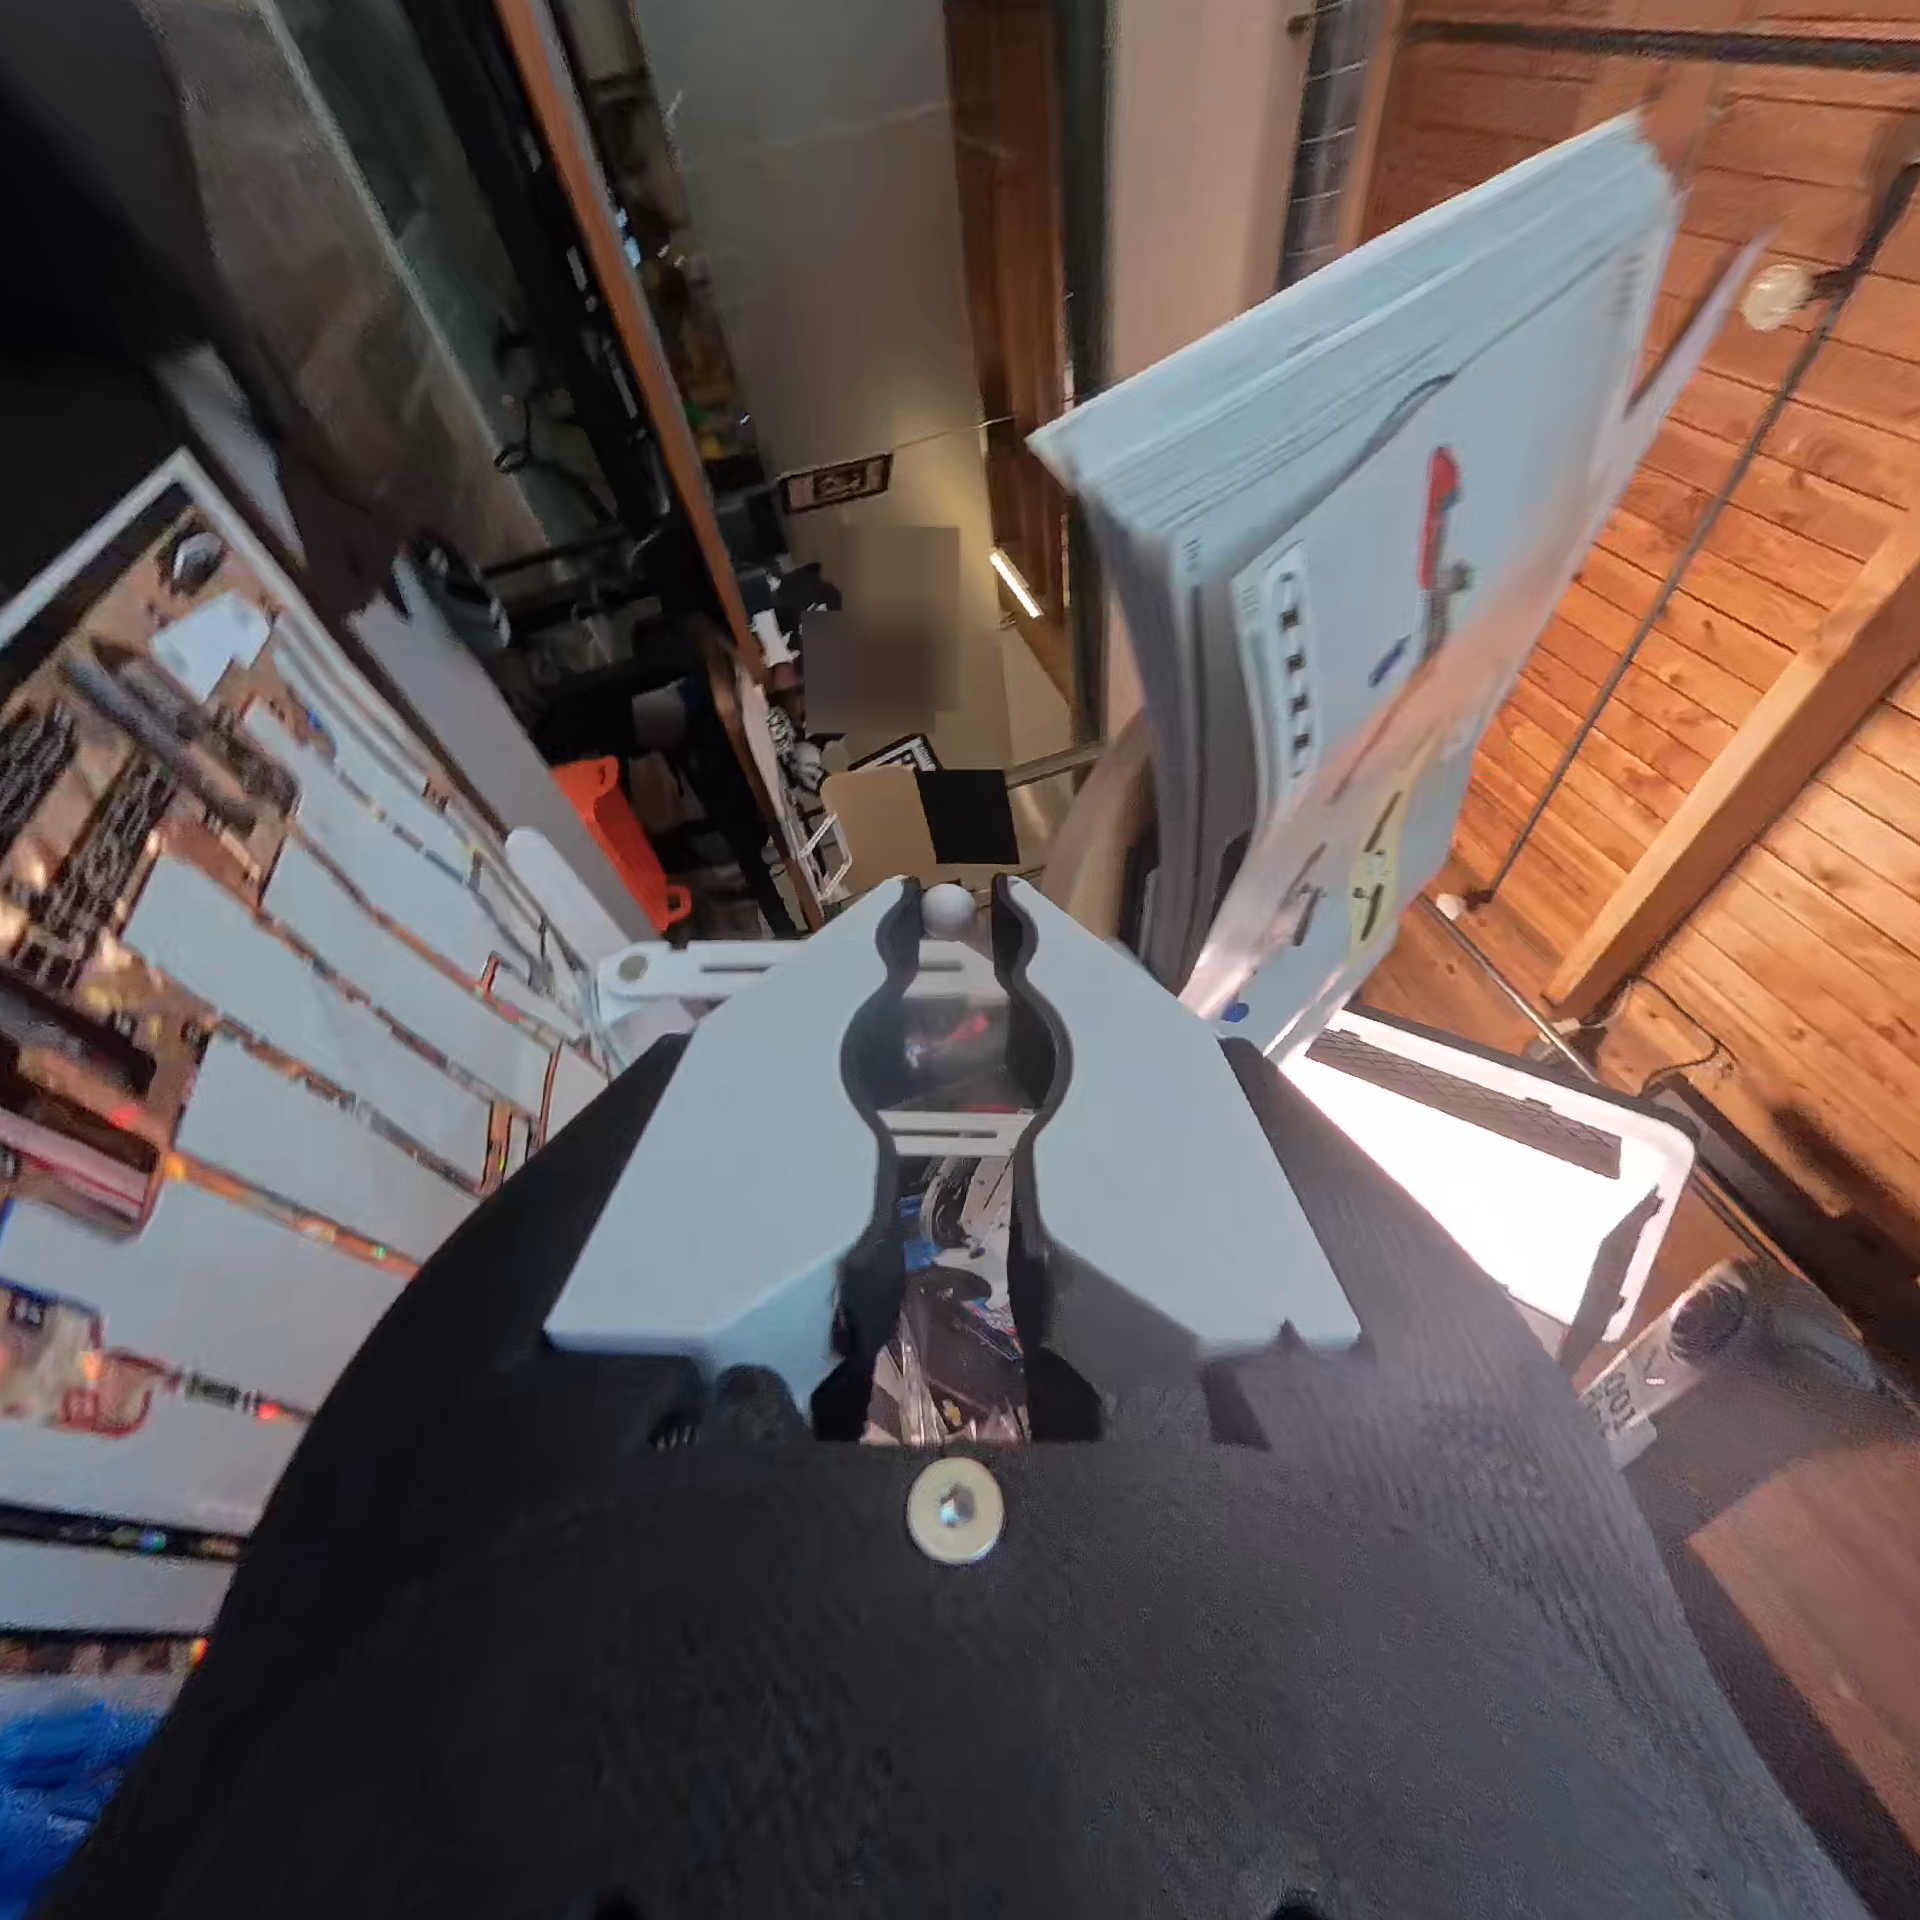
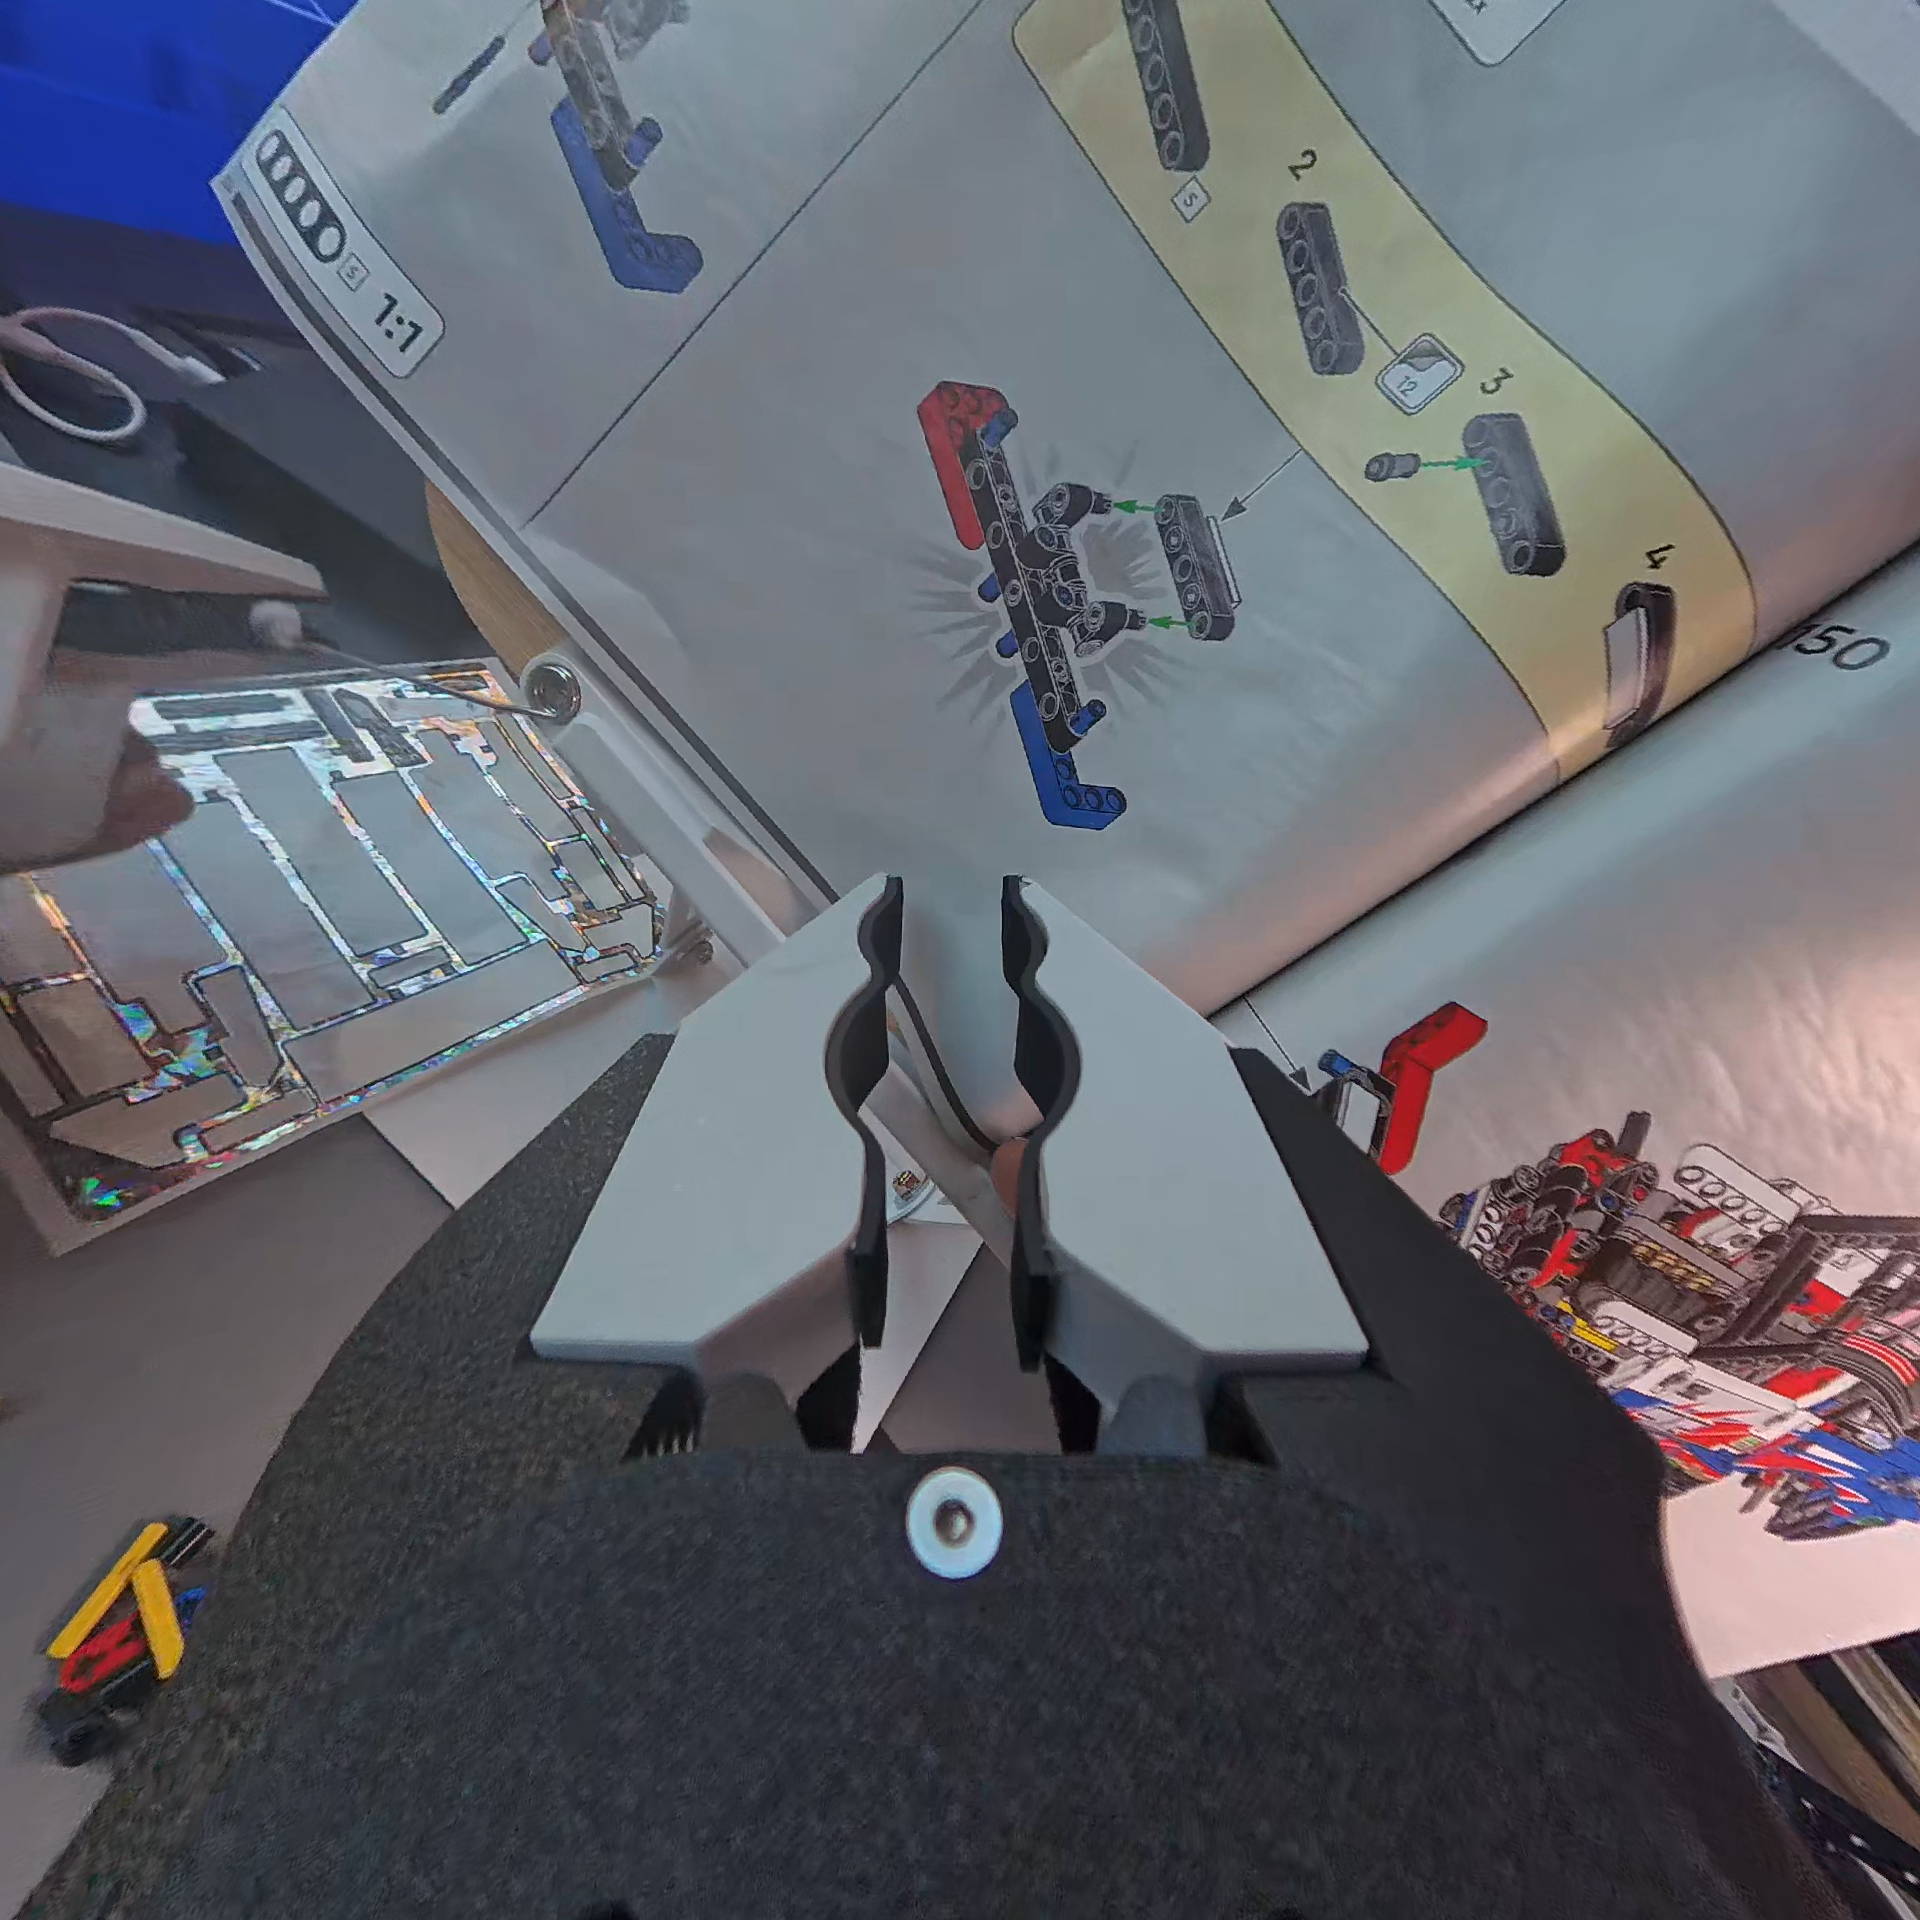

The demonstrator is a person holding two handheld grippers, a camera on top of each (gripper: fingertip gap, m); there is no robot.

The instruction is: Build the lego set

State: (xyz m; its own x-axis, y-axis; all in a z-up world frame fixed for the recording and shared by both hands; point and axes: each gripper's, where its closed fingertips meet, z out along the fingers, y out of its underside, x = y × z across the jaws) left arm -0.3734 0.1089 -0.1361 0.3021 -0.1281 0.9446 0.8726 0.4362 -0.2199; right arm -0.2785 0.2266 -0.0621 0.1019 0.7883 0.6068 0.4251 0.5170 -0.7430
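Currently the left tool, grey fingers w/ black wavy pads, points up and outward into the room; jaws stand apart w/ a narrow gap, nothing clamped between them. A small white ball shows through the gap at the tips, farther off; contact cannot be told. Thick instruction booklet w/ pale grey pages stands raised and tilted at upper right of the left wrist view, page edges fanned, motion-blurred. Holographic silver sticker sheet lies at left of that view. Bright white tray w/ dark rim sits at lower right, below the booklet; orange plastic part farther back.

Right tool hovers close over the same booklet, open to a step page w/ printed diagrams of black, red and blue beams; jaws parted, nothing gripped. A page edge runs through the gap between the pads; whether it touches them cannot be told. Sticker sheet lies left of the booklet on the grey counter. Loose lego parts, yellow, red, black and blue, lie in a small cluster at lower left of the right wrist view, well apart from the tool. White cable loop at upper left
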